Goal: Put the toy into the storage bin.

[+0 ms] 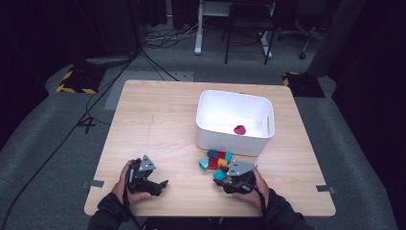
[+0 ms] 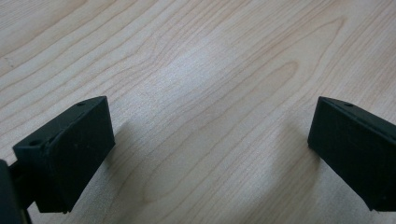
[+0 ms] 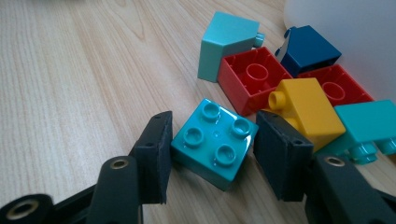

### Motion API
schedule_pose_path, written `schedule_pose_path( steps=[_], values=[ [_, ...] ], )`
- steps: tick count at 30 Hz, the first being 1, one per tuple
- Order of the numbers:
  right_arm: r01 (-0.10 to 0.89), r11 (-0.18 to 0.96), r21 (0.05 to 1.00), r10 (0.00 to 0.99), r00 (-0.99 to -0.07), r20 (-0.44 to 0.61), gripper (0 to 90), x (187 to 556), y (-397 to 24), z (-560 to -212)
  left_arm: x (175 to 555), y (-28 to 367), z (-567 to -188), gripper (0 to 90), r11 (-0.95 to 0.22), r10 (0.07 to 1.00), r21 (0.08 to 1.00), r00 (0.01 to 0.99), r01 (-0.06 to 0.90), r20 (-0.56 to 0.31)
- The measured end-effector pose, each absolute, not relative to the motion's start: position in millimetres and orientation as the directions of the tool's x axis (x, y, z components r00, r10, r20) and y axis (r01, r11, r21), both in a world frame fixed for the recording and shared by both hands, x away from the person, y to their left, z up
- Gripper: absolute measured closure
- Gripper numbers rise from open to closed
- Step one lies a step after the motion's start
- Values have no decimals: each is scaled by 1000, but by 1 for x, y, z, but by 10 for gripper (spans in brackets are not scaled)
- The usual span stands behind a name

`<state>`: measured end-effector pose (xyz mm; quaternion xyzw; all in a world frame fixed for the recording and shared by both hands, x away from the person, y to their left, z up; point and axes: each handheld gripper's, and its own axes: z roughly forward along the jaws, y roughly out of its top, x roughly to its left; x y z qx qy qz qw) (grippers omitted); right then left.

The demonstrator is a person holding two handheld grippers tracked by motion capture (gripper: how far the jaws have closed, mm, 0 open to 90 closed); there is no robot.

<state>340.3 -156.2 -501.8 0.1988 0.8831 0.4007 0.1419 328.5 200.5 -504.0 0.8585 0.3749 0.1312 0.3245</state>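
The wooden tabletop point(image 1: 163, 124) carries a white bin point(image 1: 234, 122) toward its far right, with a dark pink block point(image 1: 240, 129) lying on the bin floor. In the right gripper view the bin is a blurred white wall cut off at the top right corner. In front of the bin sits a cluster of toy bricks point(image 1: 218, 160), partly covered in the high view by the right gripper point(image 1: 225, 176) and its grey plate.

The teal brick point(image 3: 215, 141), square with four studs, lies flat on the tabletop just in front of the cluster, studs up, turned so its corners point diagonally across the right gripper view; being square, it has no clear long axis. The right gripper's jaws stand either side of it, the left pad at its face, the right pad with a sliver of gap; whether they press cannot be told. The person's right hand grips the tool low, pointing away toward the bin.

The left gripper point(image 2: 210, 154) hovers over bare wood, jaws wide apart, held in the left hand near the front edge, aimed to the right.

A yellow brick point(image 3: 310, 109) is half hidden behind the right jaw.
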Motion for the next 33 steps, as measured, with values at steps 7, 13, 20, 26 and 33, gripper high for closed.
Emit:
schedule_pose_path(
  steps=[7, 13, 20, 26, 33],
  values=[
    [221, 576, 787, 450, -889, -81, 488, 337, -165, -495, 328, 201, -504, 6, -510, 729, 655, 684, 558, -15],
    [220, 539, 813, 467, -881, -70, 488, 333, -178, -482, 328, 201, -504, 6, -509, 729, 655, 685, 558, -18],
    [214, 511, 832, 499, -862, -85, 488, 333, -190, -469, 328, 201, -504, 7, -509, 729, 655, 685, 558, -18],
    [198, 481, 854, 533, -839, -106, 488, 334, -202, -453, 328, 201, -504, 6, -509, 729, 655, 685, 558, -18],
    [188, 448, 874, 554, -826, -106, 488, 334, -212, -440, 329, 201, -504, 6, -508, 729, 655, 684, 560, -19]
  ],
)
